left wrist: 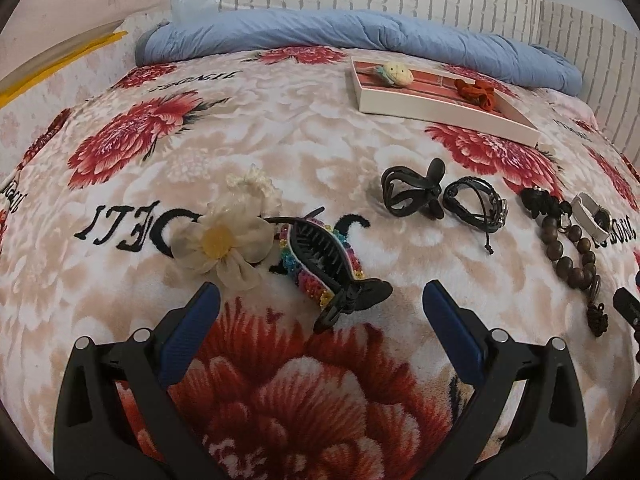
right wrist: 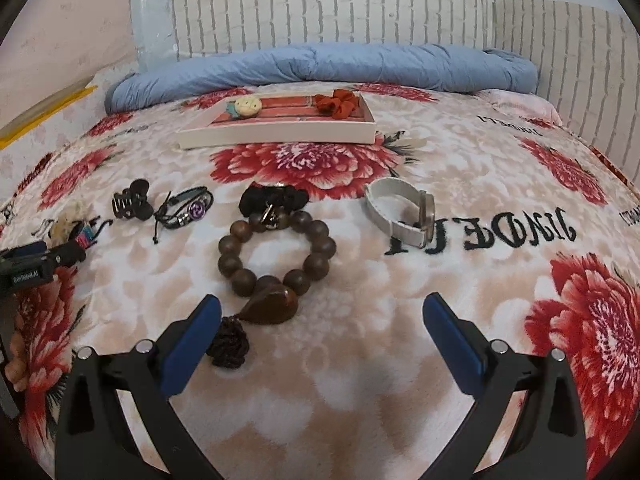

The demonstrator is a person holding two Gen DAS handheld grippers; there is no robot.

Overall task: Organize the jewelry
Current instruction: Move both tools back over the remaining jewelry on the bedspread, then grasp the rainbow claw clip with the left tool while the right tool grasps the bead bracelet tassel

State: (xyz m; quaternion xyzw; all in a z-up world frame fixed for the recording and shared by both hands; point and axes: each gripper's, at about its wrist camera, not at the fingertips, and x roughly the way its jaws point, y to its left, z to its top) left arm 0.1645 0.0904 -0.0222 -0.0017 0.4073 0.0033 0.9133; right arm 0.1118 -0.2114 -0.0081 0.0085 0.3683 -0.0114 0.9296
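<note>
left gripper point(left wrist: 320, 300): wide open, empty
right gripper point(right wrist: 322, 312): same
risk: hair clip point(left wrist: 320, 264) probably snags the flower point(left wrist: 224, 244) when lifted

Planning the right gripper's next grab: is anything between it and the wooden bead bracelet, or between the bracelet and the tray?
Nothing blocks the right gripper: it is open, and the wooden bead bracelet lies just ahead, toward its left finger. A black scrunchie lies against the bracelet's far side, on the line to the tray, so lift over it.
</note>
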